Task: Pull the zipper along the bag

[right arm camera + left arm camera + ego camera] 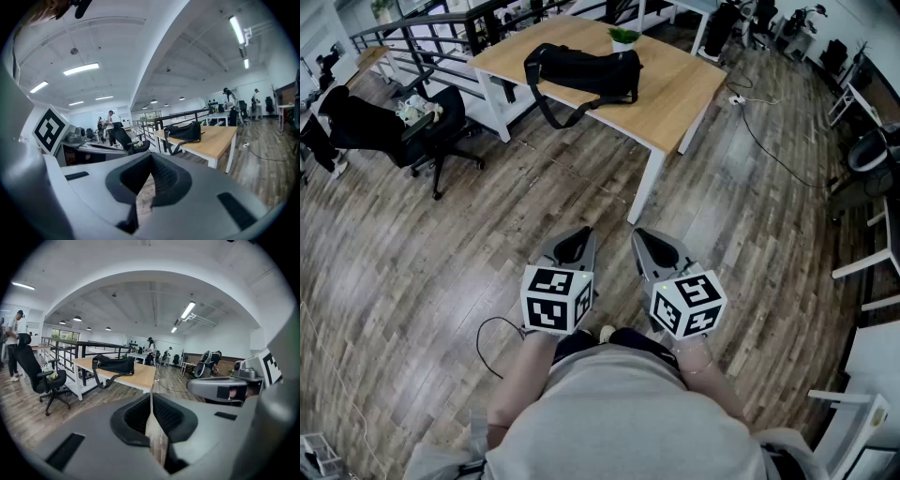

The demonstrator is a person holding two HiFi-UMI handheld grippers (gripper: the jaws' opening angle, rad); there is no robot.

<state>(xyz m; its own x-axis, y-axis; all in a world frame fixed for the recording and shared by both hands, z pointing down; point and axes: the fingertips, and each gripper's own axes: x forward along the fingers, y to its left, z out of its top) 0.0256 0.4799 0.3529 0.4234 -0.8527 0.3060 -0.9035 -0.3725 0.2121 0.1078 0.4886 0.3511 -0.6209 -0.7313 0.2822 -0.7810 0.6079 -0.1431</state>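
Observation:
A black bag (581, 70) lies on the wooden table (675, 94) far ahead of me, its strap hanging over the near edge. It also shows small in the left gripper view as the bag (114, 365) and in the right gripper view as the bag (183, 131). Both grippers are held close to my body over the floor, well short of the table. My left gripper (573, 246) has its jaws together, nothing between them. My right gripper (659, 247) is likewise shut and empty. The bag's zipper is too small to make out.
A black office chair (403, 127) stands left of the table, beside a dark railing (441, 28). A cable (769, 141) runs across the wood floor to the right of the table. White desks and chairs line the right side. People stand in the distance.

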